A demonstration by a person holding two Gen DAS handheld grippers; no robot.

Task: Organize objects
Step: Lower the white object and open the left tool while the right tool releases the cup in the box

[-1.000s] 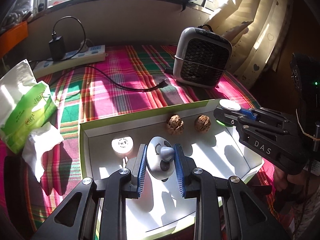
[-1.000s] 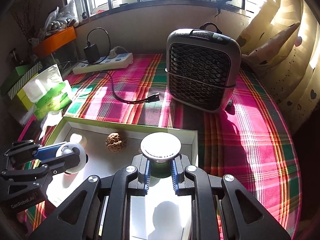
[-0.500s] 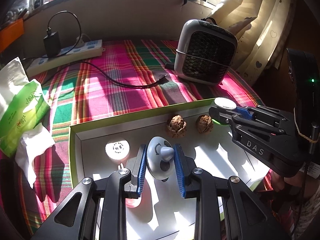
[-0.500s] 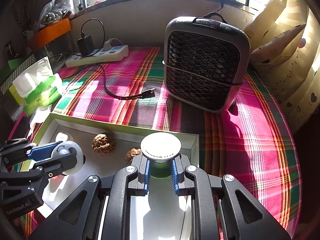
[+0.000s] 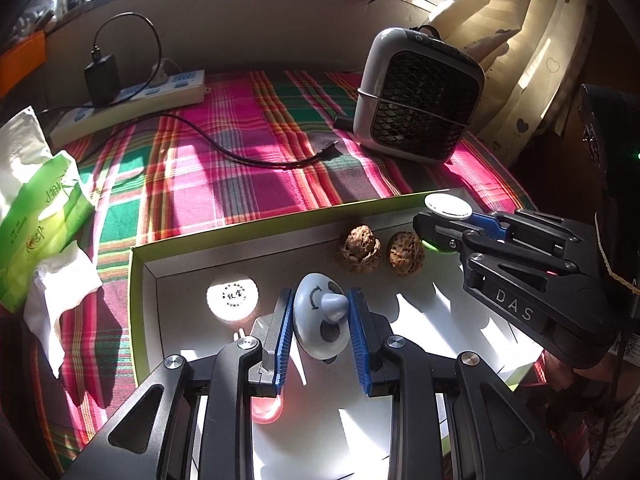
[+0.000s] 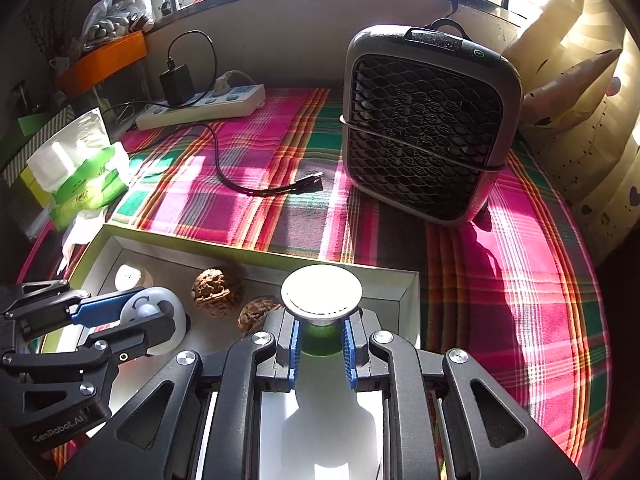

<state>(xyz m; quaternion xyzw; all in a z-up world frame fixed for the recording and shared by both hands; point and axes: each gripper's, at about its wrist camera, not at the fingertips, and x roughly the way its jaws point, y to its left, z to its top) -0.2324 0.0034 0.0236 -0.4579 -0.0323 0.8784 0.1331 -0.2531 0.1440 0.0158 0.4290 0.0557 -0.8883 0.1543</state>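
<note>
Left wrist view, from left: white round jar (image 5: 232,298) in the tray (image 5: 138,280); left gripper (image 5: 320,316) clamped on a grey knobbed disc (image 5: 316,320) above the tray floor; two walnuts (image 5: 360,248); right gripper (image 6: 322,340) clamped on a white-capped green bottle (image 6: 321,292) at the tray's right end.

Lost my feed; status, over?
Left gripper shut on grey knobbed disc. Right gripper shut on white-capped green bottle. Walnuts in box.

Plaid-clothed table (image 6: 500,280) bears tray (image 6: 256,254), fan (image 6: 424,128), power strip (image 6: 200,110), tissues (image 6: 80,176).
</note>
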